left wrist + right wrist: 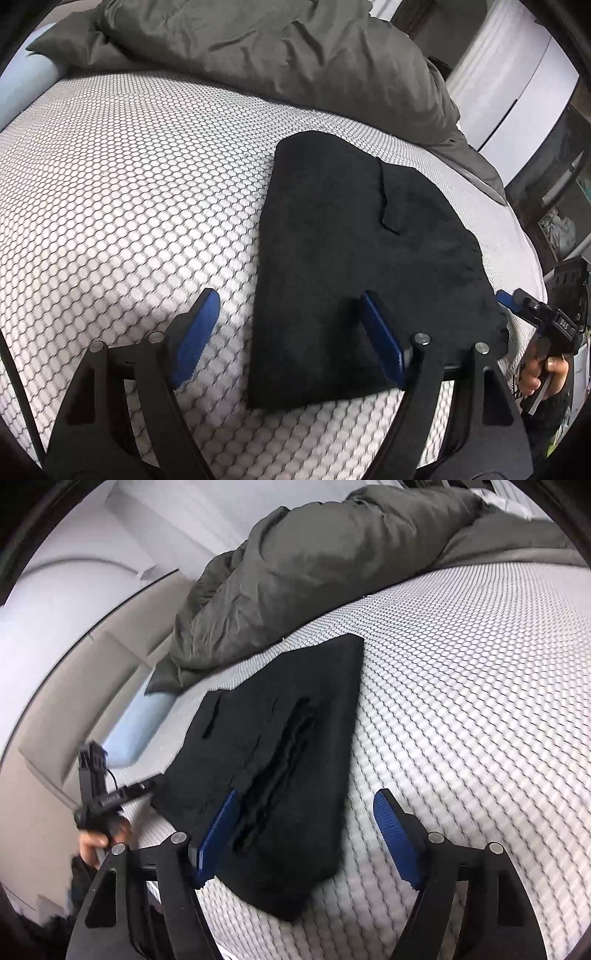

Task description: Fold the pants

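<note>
The black pants (pixel 332 258) lie folded into a flat packet on the honeycomb-patterned mattress (pixel 129 184). My left gripper (pixel 291 332) is open above the packet's near left edge, with one blue pad over the cloth and the other over bare mattress. Nothing is pinched. In the right wrist view the pants (pixel 280 738) show a long seam ridge. My right gripper (pixel 306 834) is open astride their near right edge, pads clear of the cloth. Each view also shows the other gripper, held by a hand, beside the packet: the right gripper (pixel 517 301) and the left gripper (pixel 140 788).
A rumpled grey duvet (pixel 258 48) is heaped along the far side of the bed, just beyond the pants. A light blue sheet edge (pixel 136 727) shows at the mattress side. White furniture (pixel 517 92) stands past the bed's right edge.
</note>
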A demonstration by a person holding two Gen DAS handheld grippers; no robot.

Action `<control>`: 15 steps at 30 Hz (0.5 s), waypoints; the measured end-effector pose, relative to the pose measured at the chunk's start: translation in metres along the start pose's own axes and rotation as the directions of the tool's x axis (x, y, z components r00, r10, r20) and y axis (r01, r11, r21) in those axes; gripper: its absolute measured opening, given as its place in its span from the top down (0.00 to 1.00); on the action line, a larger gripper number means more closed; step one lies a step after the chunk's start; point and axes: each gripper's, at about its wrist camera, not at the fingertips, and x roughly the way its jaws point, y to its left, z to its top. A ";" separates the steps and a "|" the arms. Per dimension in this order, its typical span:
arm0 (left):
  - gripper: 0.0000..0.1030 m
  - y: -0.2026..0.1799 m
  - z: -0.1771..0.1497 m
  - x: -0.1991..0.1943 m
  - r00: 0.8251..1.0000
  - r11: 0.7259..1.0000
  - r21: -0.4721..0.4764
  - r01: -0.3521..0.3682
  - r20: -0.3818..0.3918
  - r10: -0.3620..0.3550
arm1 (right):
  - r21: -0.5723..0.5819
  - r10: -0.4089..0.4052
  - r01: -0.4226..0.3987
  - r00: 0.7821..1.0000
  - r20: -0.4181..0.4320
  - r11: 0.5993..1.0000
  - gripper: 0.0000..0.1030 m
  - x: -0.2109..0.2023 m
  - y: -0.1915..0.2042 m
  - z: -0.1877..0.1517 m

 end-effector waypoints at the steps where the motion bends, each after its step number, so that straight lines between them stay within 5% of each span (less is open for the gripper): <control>1: 0.32 -0.002 0.002 0.004 1.000 1.000 -0.001 -0.009 -0.001 0.009 | -0.003 -0.030 0.029 1.000 -0.006 1.000 0.27 0.007 0.001 0.004; 4: 0.49 -0.008 0.007 0.010 1.000 1.000 -0.006 0.023 0.006 -0.023 | -0.012 -0.057 0.057 0.997 -0.054 0.998 0.63 0.034 0.004 0.013; 7: 0.51 -0.015 0.013 0.015 1.000 1.000 0.005 -0.007 0.024 0.007 | -0.023 -0.117 0.116 0.991 -0.068 0.993 0.81 0.053 0.007 0.020; 15: 0.53 -0.016 0.035 0.034 0.997 0.998 -0.010 -0.069 0.042 0.069 | -0.060 -0.162 0.161 0.987 -0.007 0.985 0.85 0.086 0.016 0.053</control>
